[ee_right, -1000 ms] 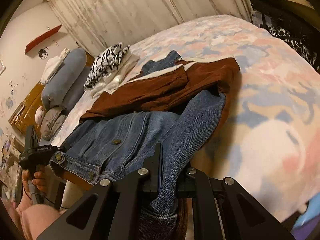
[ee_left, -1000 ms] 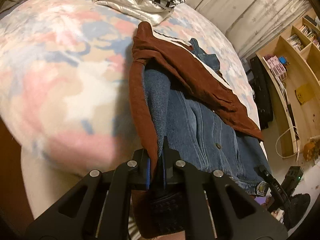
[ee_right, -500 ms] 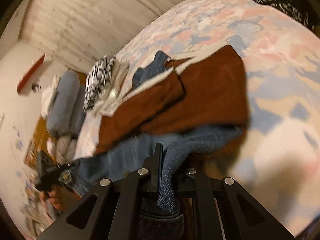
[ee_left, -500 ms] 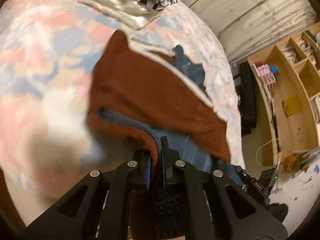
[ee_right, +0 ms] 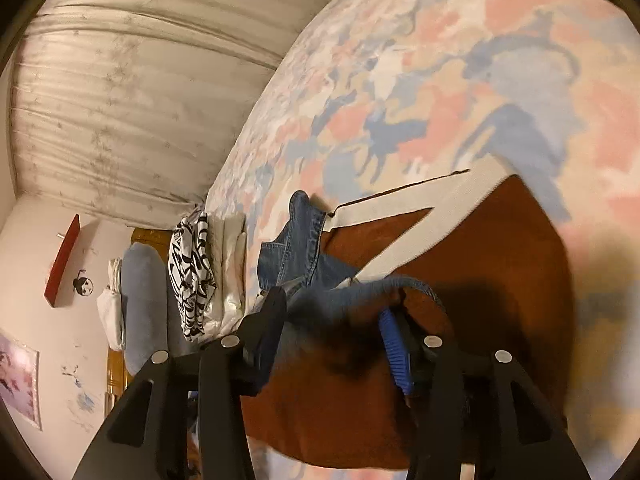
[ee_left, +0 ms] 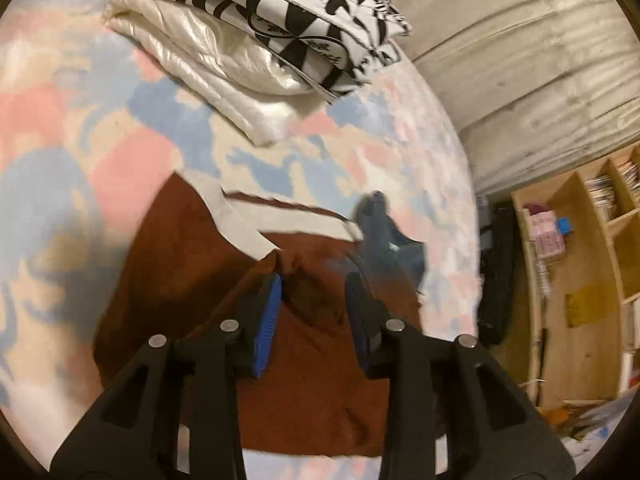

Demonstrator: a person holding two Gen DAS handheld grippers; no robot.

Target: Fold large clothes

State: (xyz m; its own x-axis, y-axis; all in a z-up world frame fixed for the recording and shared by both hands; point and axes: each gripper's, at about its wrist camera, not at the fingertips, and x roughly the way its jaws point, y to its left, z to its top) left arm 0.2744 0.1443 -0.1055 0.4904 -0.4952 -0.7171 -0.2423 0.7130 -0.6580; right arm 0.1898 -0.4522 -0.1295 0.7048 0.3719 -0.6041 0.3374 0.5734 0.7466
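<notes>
since the earlier frame the brown lining now covers the denim jacket (ee_right: 296, 240) on the bed (ee_right: 460, 60); left hand-held gripper (ee_left: 314, 292) and right hand-held gripper (ee_right: 334, 312) have just been opening, both released.

My left wrist camera sits just behind the left gripper (ee_left: 312, 300), looking down at a slant across the bed (ee_left: 48, 128) toward the curtain (ee_left: 520, 60) and the wooden shelves (ee_left: 580, 300). My right wrist camera rides behind the right gripper (ee_right: 332, 320), rolled, facing the curtain and the pillow end. Both are close above the brown jacket (ee_left: 180, 272) and share the folded pile (ee_left: 260, 32).
</notes>
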